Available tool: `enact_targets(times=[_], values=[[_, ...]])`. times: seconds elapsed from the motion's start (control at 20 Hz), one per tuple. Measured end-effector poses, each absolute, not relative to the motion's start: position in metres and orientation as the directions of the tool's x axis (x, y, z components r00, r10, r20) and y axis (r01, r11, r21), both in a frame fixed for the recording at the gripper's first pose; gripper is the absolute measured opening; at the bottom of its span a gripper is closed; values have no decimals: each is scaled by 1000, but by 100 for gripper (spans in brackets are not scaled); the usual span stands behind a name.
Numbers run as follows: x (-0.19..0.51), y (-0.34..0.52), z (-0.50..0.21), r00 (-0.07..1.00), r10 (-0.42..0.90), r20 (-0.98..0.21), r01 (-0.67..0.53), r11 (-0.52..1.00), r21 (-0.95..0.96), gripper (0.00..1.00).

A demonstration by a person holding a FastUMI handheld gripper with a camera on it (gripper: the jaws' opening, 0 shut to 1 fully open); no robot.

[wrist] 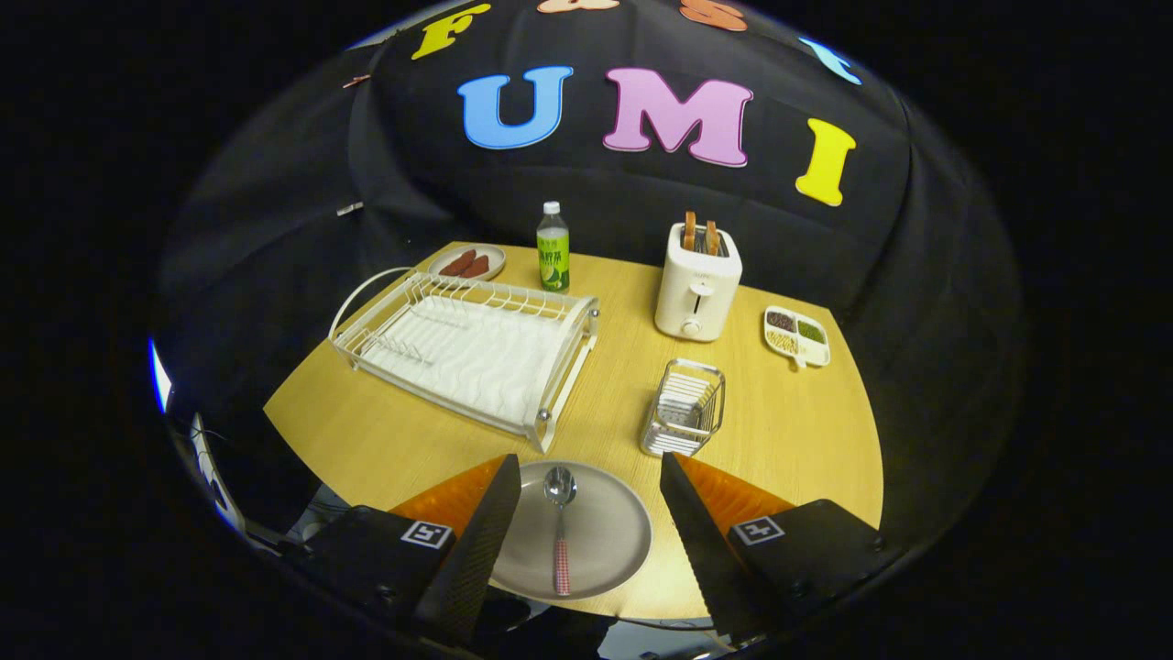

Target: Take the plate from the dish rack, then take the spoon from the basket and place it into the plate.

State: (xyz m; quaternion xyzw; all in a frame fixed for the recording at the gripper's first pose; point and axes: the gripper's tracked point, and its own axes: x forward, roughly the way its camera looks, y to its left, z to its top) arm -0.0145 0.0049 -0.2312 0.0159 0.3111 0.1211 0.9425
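Note:
A grey plate (605, 541) lies on the wooden table near its front edge, between my fingers and below them. On it rests a spoon (560, 527) with a metal bowl and a red checked handle, bowl pointing away from me. My gripper (591, 481) is open, its fingers spread wide on either side of the plate and holding nothing. A white wire dish rack (467, 353) stands beyond the left finger with nothing in it. A small wire basket (684, 408) stands just beyond the right finger.
A white toaster (697, 284) with toast in its slots stands behind the basket. A green bottle (553, 249) and a small plate of sausages (467, 263) sit at the table's back. A divided dish of grains (797, 335) lies to the right.

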Motion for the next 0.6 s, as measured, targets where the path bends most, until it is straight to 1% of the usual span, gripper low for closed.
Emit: enact_targets(times=[0.15,0.4,0.6], values=[[2,-9,-186,835,209,-509,-204,977,66,98],[24,-25,-103,919,159,-362,-173,985,-5,98],[26,-35,-47,955,135,-263,-146,989,-22,98]])
